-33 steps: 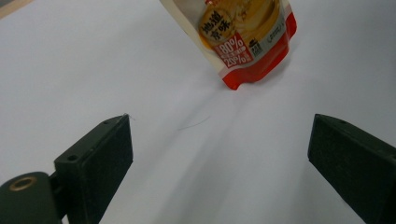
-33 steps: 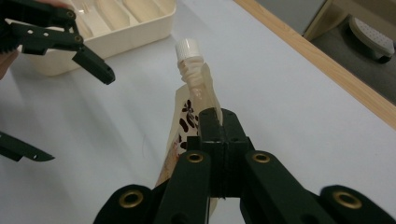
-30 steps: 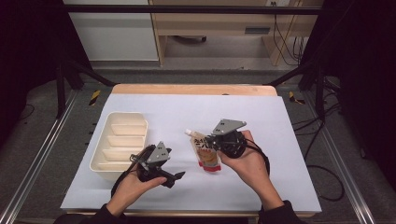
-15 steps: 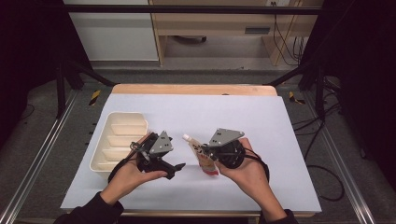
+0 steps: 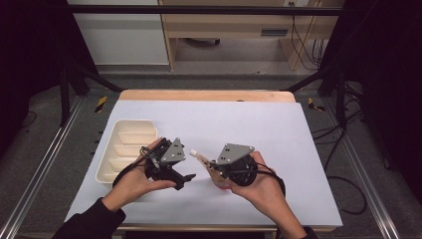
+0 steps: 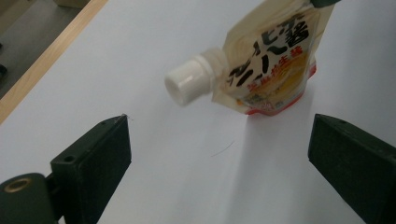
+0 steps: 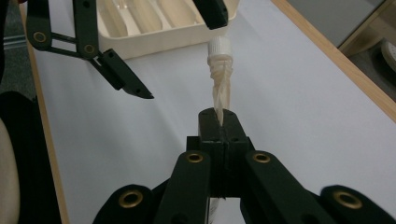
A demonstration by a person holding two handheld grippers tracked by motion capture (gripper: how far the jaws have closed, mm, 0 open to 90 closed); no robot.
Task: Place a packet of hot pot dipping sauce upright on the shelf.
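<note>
1. Right gripper [image 5: 215, 166]: held in the person's right hand at the 6 o'clock side of the table [image 5: 278, 129]; its jaws are clamped flat on the sauce pouch [image 5: 211, 169], as the right gripper view confirms.
2. Sauce pouch: gripped by its body and lifted off the table surface; its white cap [image 6: 187, 84] points toward 10 o'clock in the high view, toward the left gripper.
3. Left gripper [image 5: 191, 172]: held in the left hand at about 9 o'clock from the pouch; jaws stand wide apart with nothing between them. In the left gripper view the cap lies beyond the jaw tips, toward 12 o'clock, not touched.
4. Cream tray [image 5: 107, 172]: divided into compartments, resting on the table at 9 o'clock from the left gripper.
</note>
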